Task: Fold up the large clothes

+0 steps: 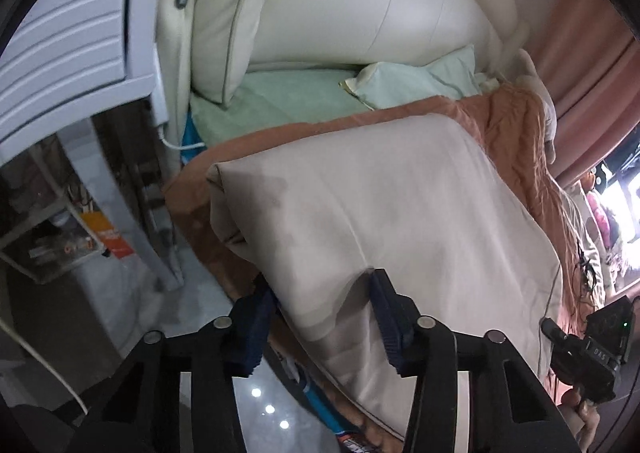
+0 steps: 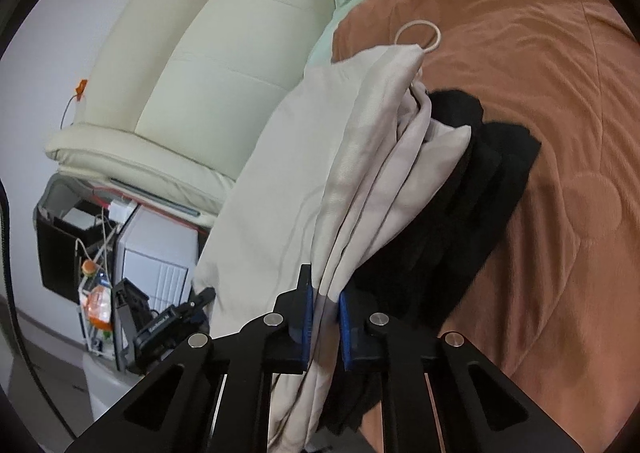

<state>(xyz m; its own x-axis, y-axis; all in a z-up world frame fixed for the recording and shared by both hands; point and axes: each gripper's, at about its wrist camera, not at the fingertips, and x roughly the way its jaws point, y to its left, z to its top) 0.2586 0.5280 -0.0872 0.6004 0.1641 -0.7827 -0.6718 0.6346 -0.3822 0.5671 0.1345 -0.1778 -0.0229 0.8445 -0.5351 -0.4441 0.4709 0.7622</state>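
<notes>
Both grippers hold 1 cloth over the bed.
The right gripper (image 2: 325, 299) pinches the cloth (image 2: 280, 181); the left gripper (image 1: 320, 293) stands spread around its edge, cloth running away ahead over the bed (image 2: 540, 93).

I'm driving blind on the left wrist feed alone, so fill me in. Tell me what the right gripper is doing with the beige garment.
Observer: The right gripper is shut on the beige garment, pinching several bunched layers.
Operator: Report what lies beside it on the bed.
Observer: A black garment lies on the orange bedspread, partly under the beige one.
Operator: Name anything near the far end.
Observer: A white ring sits at the beige garment's far tip.
</notes>
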